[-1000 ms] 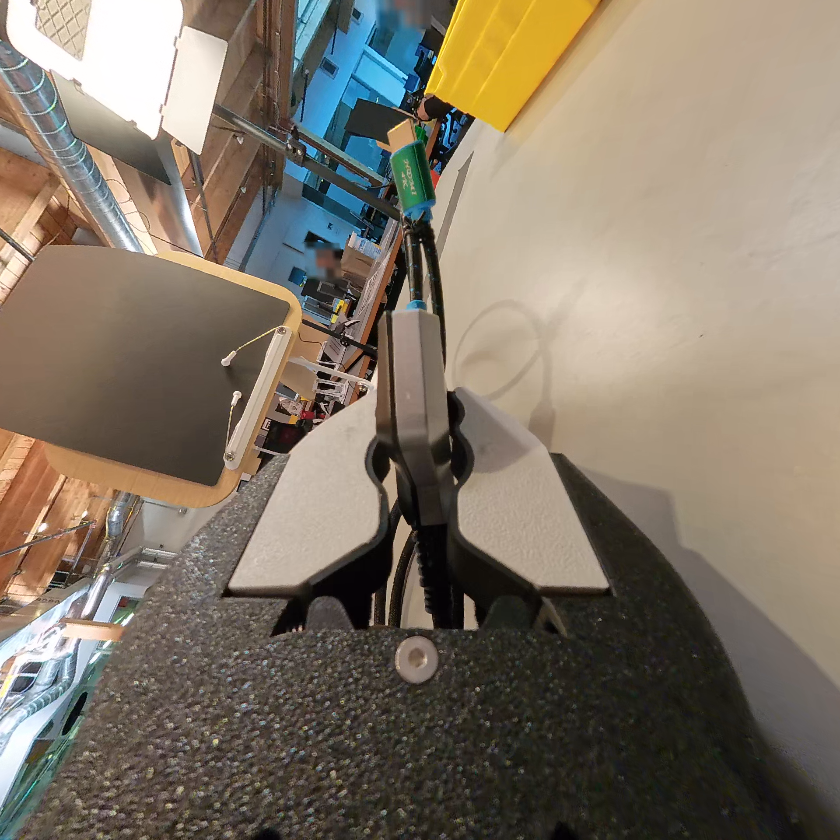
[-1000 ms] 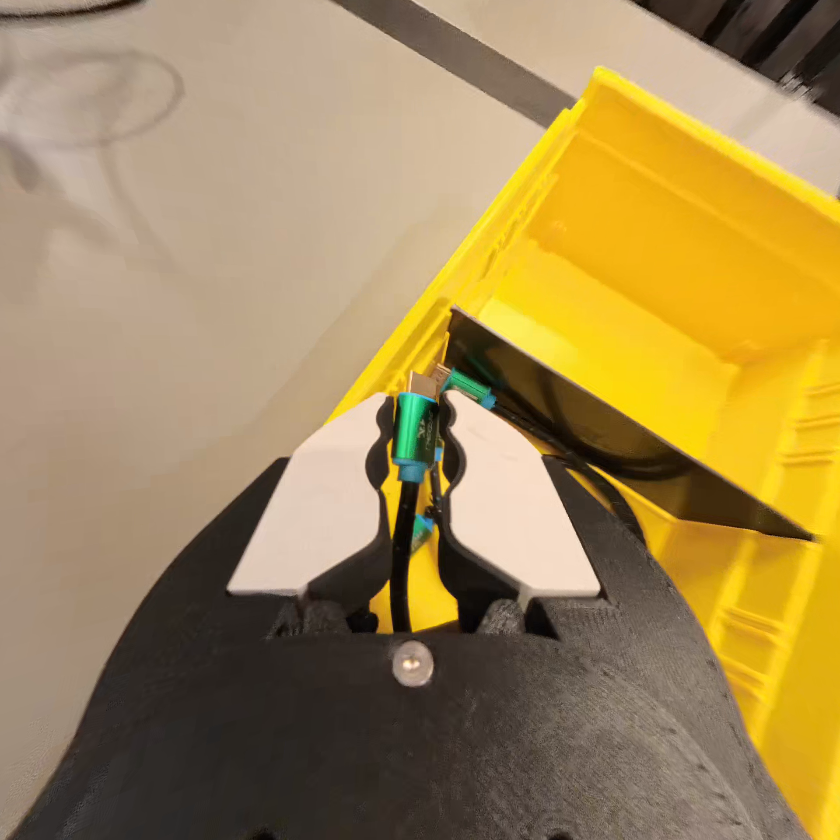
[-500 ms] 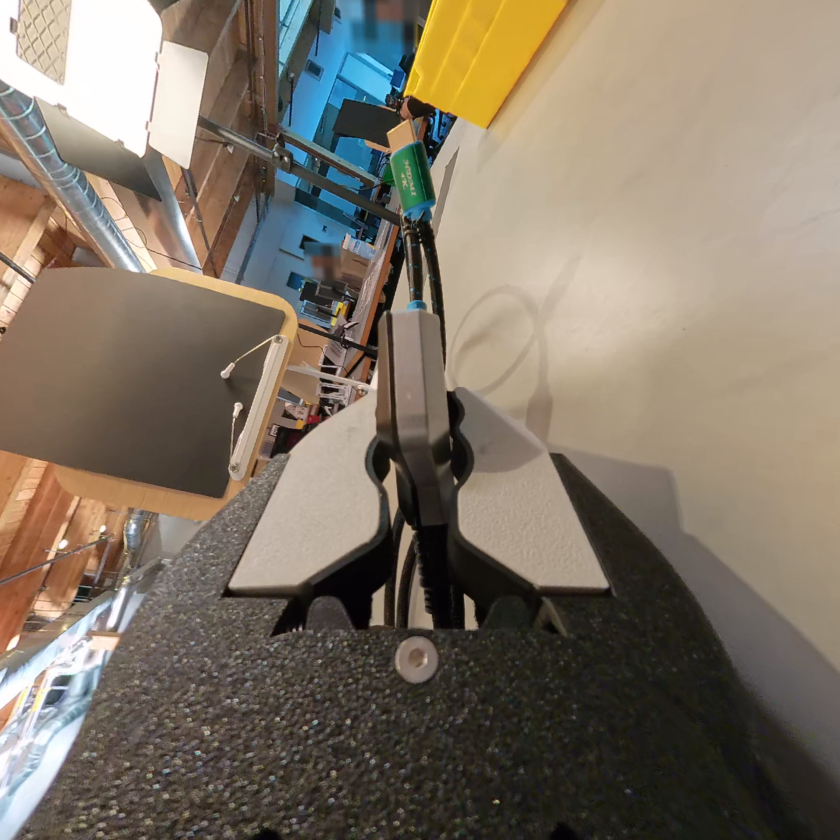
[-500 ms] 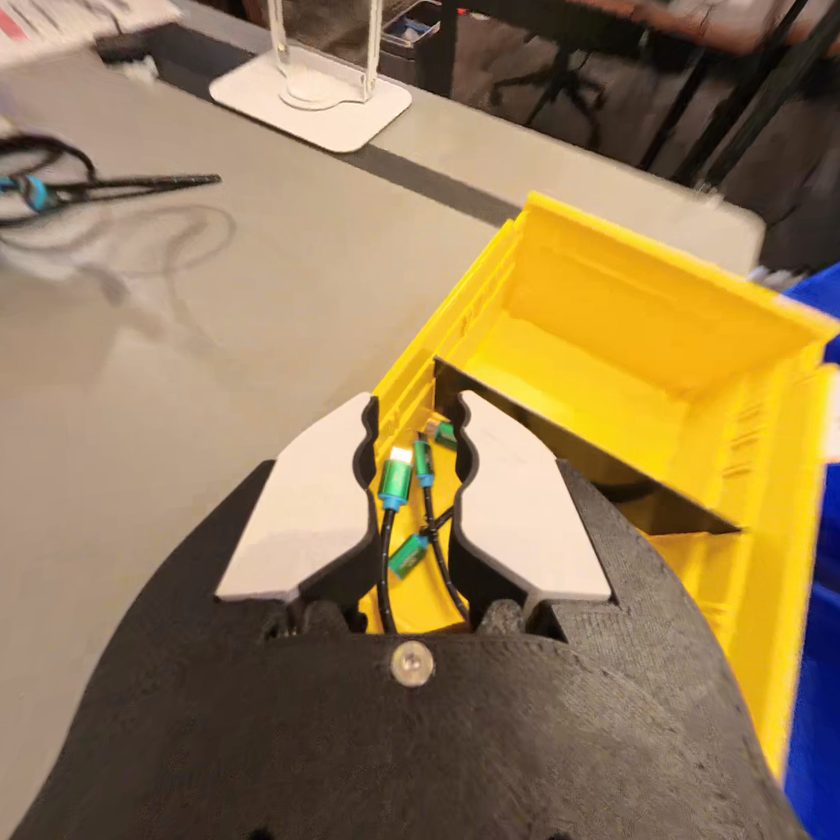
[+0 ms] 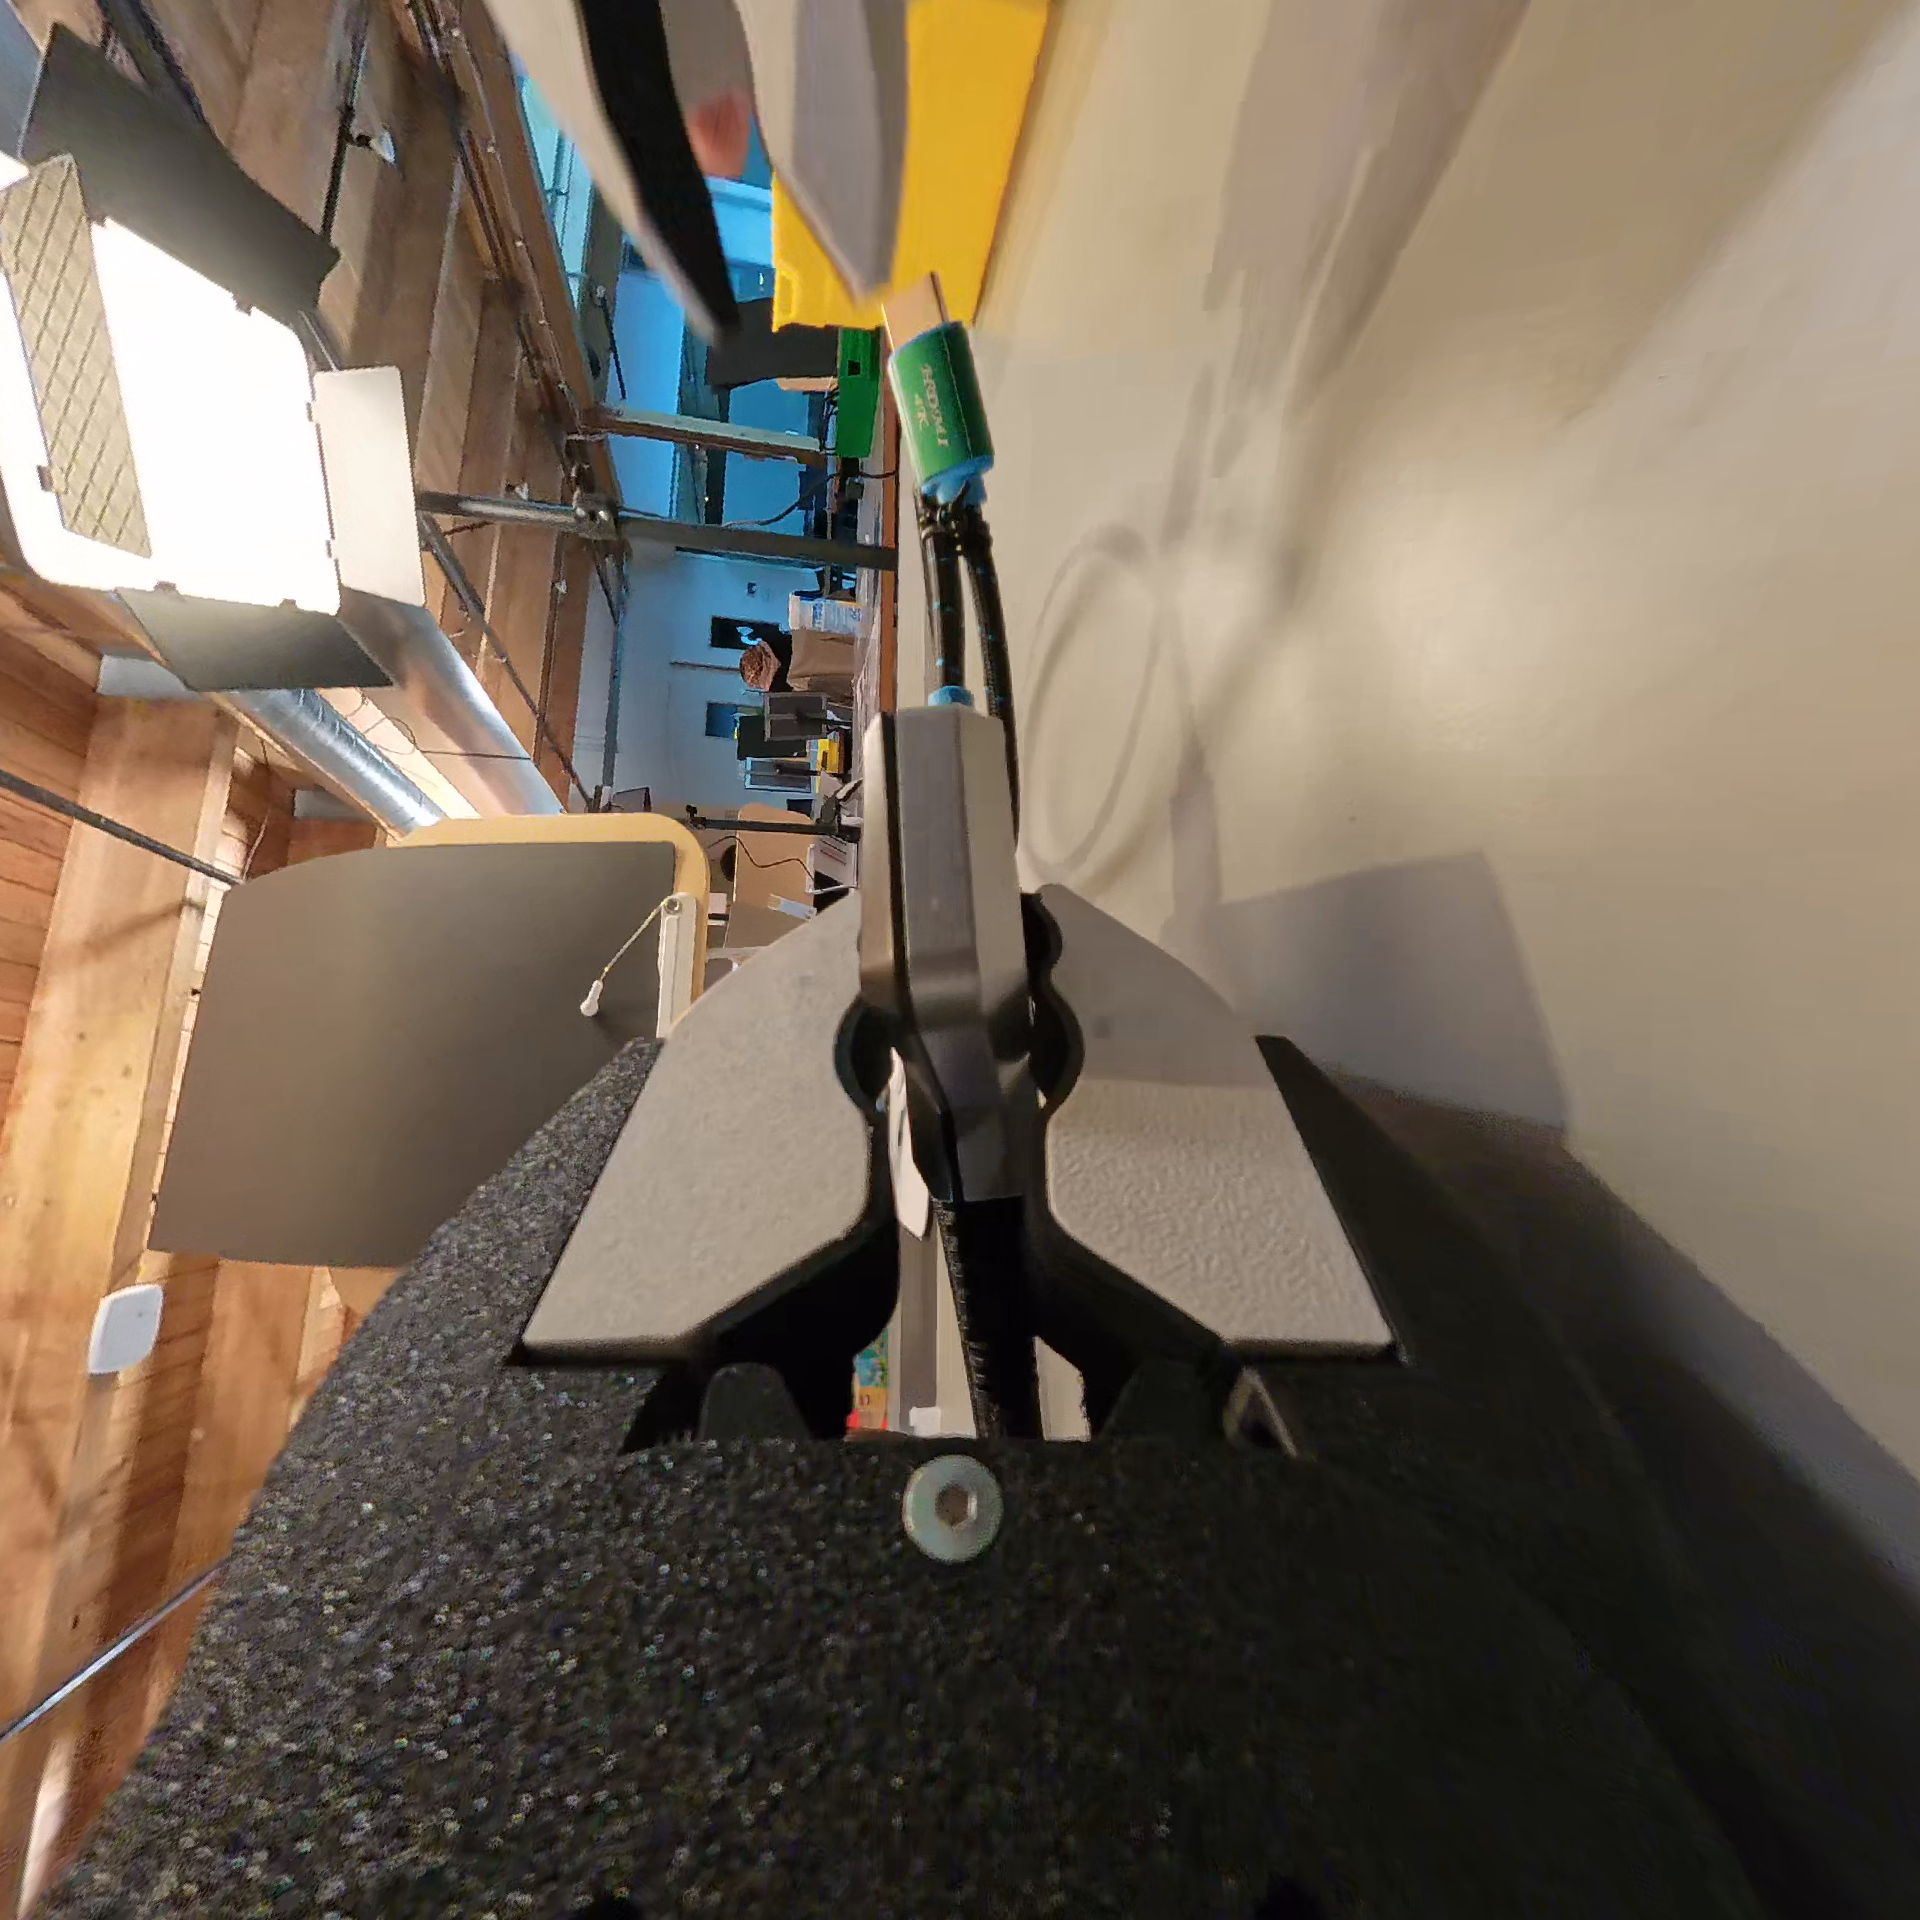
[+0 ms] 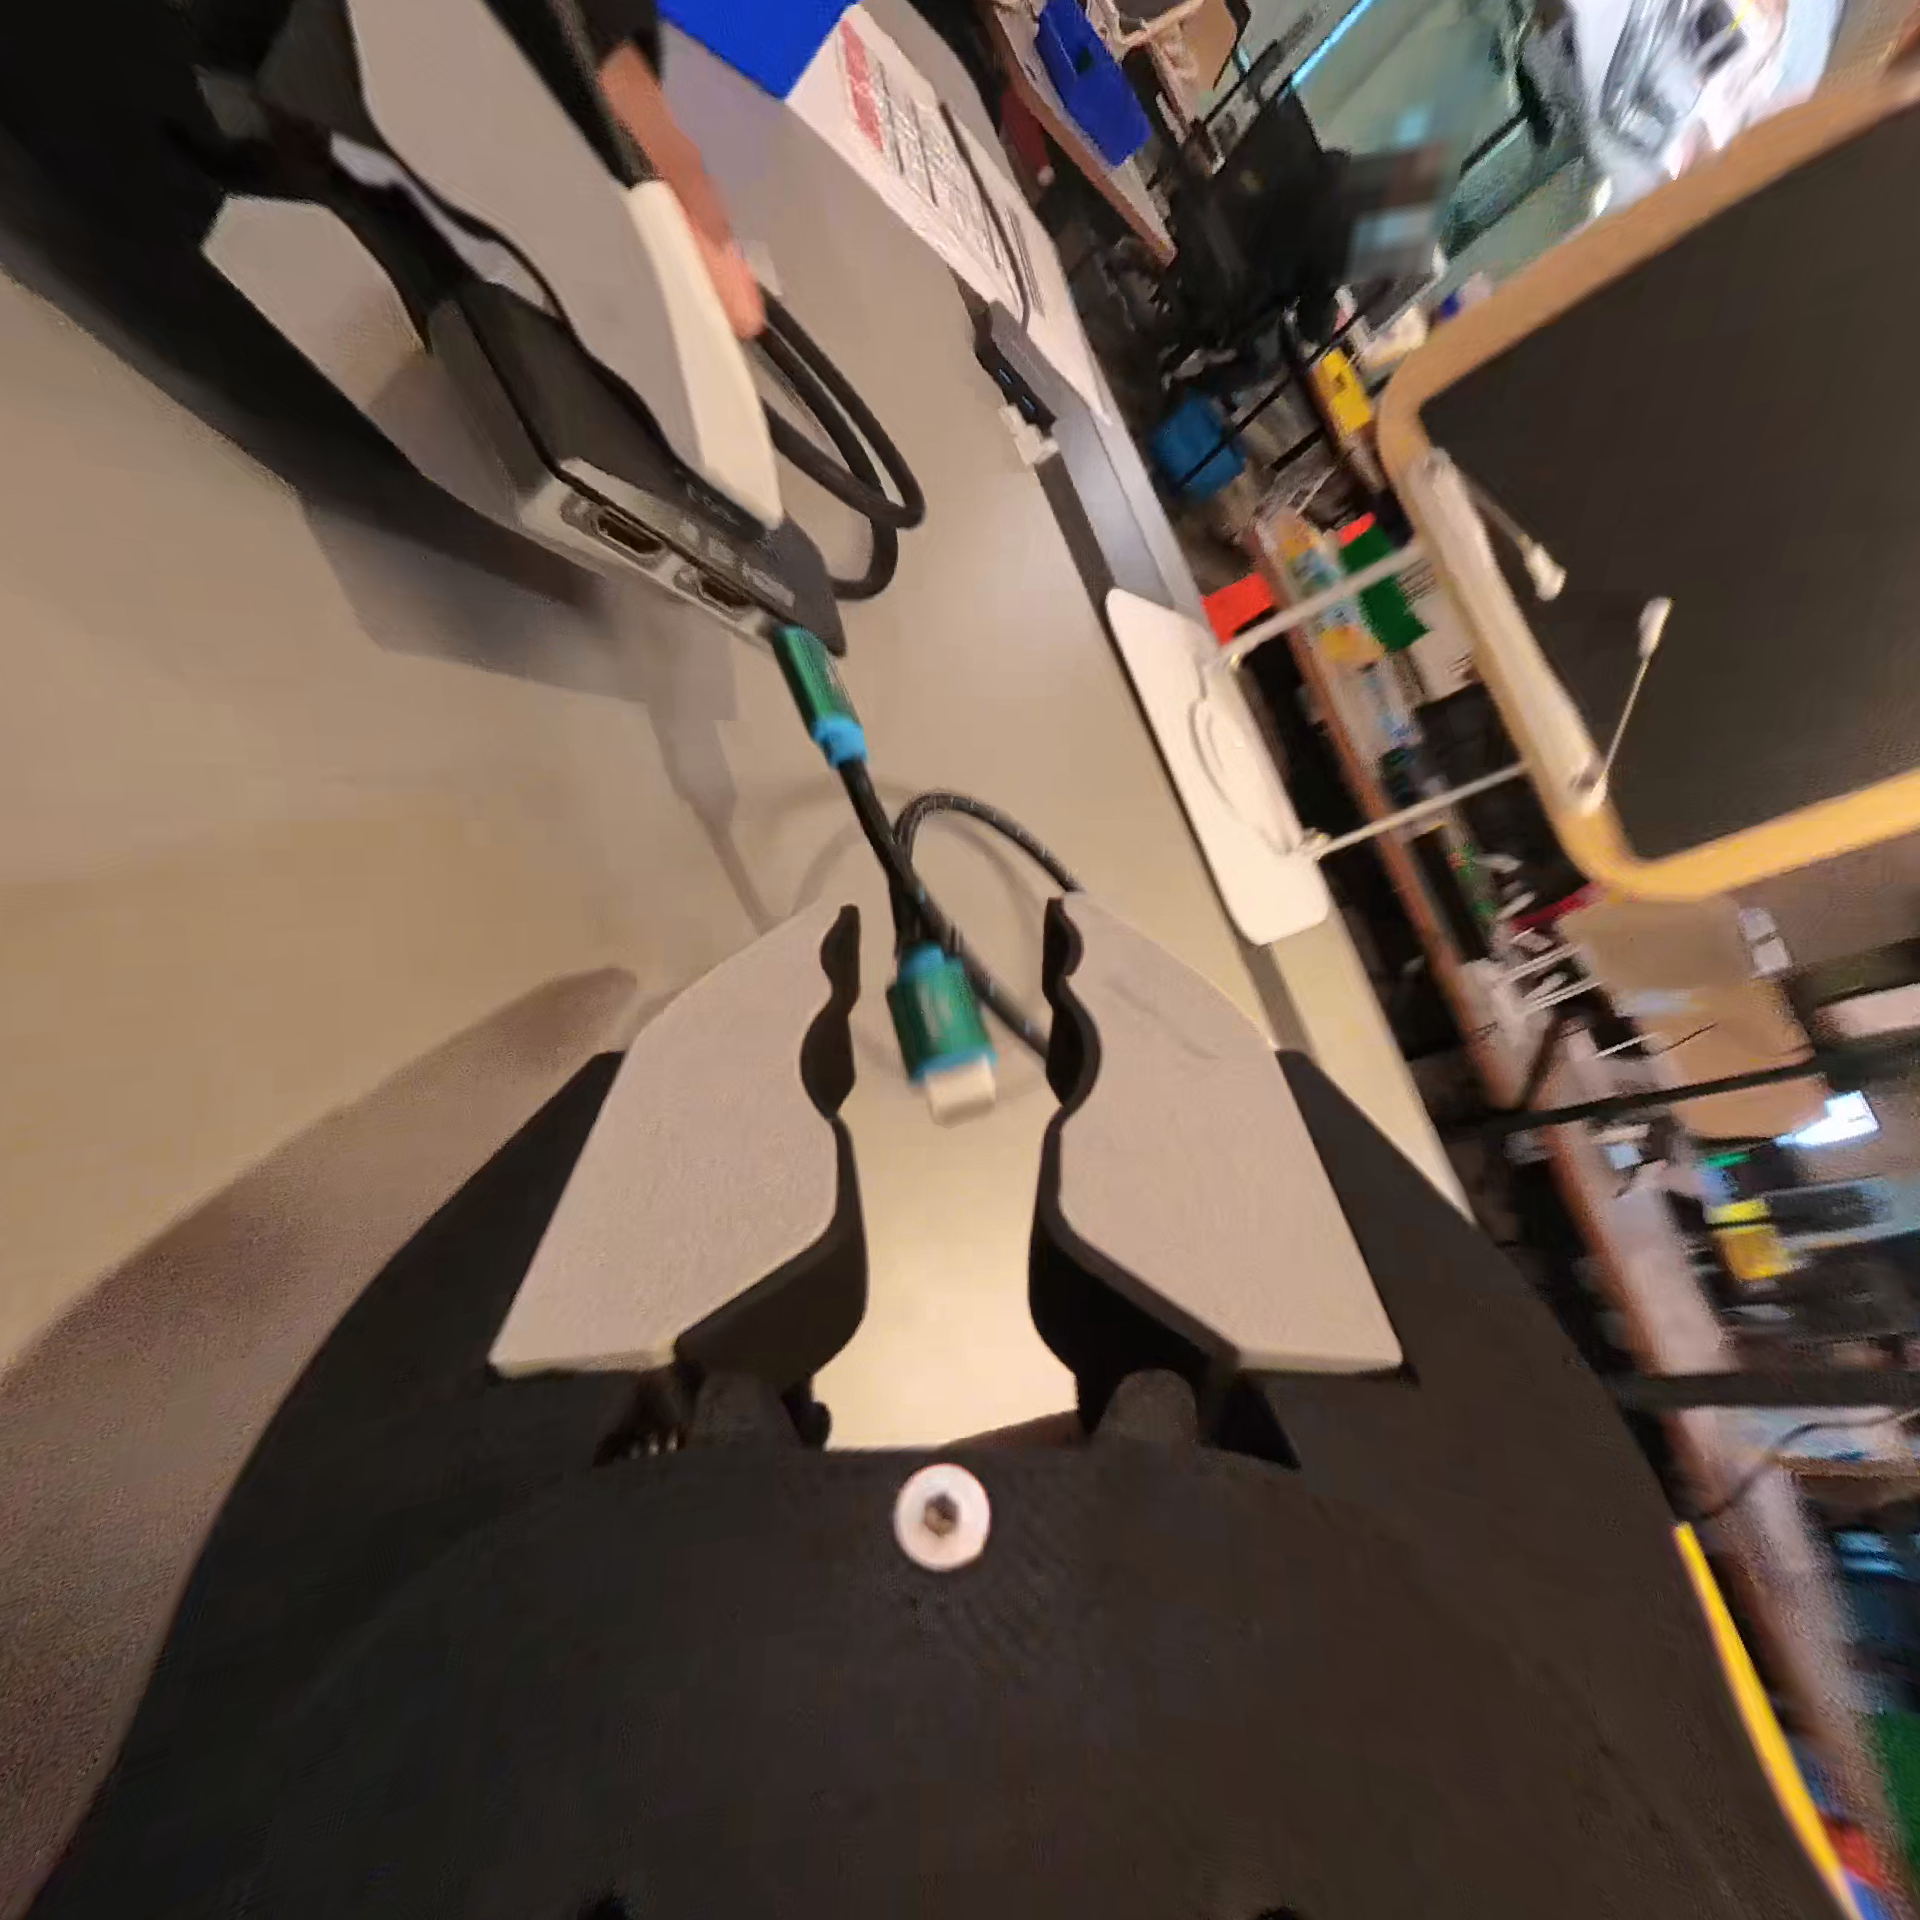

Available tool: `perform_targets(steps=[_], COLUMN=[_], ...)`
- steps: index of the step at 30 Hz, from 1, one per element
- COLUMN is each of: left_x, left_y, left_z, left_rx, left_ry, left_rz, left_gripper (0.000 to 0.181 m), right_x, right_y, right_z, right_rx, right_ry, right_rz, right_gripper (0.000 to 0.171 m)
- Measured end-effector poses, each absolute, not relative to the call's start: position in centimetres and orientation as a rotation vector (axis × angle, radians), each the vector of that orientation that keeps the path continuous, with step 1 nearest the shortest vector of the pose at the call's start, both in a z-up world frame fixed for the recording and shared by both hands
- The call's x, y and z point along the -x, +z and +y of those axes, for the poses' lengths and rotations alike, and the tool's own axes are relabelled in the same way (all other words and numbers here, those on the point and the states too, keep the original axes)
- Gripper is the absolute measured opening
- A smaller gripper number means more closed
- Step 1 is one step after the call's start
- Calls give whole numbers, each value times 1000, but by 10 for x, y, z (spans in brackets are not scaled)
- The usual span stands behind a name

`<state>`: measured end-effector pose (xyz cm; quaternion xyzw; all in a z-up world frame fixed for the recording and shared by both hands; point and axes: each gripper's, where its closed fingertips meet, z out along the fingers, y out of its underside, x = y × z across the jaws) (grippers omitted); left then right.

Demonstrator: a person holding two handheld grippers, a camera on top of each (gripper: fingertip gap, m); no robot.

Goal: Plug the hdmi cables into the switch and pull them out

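Note:
My left gripper point(image 5: 940, 904) is shut on the black switch point(image 5: 935, 831), seen edge-on above the beige table. In the right wrist view the switch point(image 6: 644, 499) sits between the left gripper's fingers point(image 6: 712, 395). One green hdmi plug point(image 6: 816, 681) is in a port at the switch's end. Its black cable point(image 6: 987, 831) loops back to a free green plug point(image 6: 940, 1023). That free plug also shows in the left wrist view point(image 5: 940, 416), pointing away. My right gripper point(image 6: 951, 914) is open, with its fingers on either side of the free plug. It shows blurred at the top of the left wrist view point(image 5: 727, 156).
A yellow bin point(image 5: 987, 135) stands at the far end of the table point(image 5: 1558, 623). A white stand base point(image 6: 1216, 758) and a printed sheet point(image 6: 935, 177) lie near the table's edge. A wood-edged black board point(image 6: 1714, 468) hangs beyond it, past cluttered shelves. Spacing between my two grippers at the tips: around 10 cm.
My right gripper let go of a cable in the yellow bin, opened, and swung over to the free plug by the switch. My left gripper kept hold of the switch, turning slightly.

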<state>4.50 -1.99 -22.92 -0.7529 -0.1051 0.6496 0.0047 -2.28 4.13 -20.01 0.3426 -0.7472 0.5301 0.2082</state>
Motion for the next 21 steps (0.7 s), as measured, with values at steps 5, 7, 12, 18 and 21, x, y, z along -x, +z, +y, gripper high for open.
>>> perform_targets(steps=[5,7,12,18,21], left_x=[-44,-43,-42,-40,-42], left_y=[-236,-237,-237,-231,-226], left_z=[-9,-5,0,-9,-19], left_rx=[2414,2415,2409,2351,2304], left_ry=[2042,2048,2052,2104,2086], left_rz=[-218,-186,-138,-199,-301], left_gripper=[22,22,22,39,52], right_x=[-7,-16,-20,-10,2], right_y=[-226,-238,-250,-247,-243], right_z=[4,-4,-16,-22,-24], right_rx=[-1115,-1156,-1129,-1144,-1139], right_ry=[1313,1248,1161,1161,1164], right_rz=[-1896,-1882,-1797,-1609,-1534], right_gripper=[42,43,13,12,12])
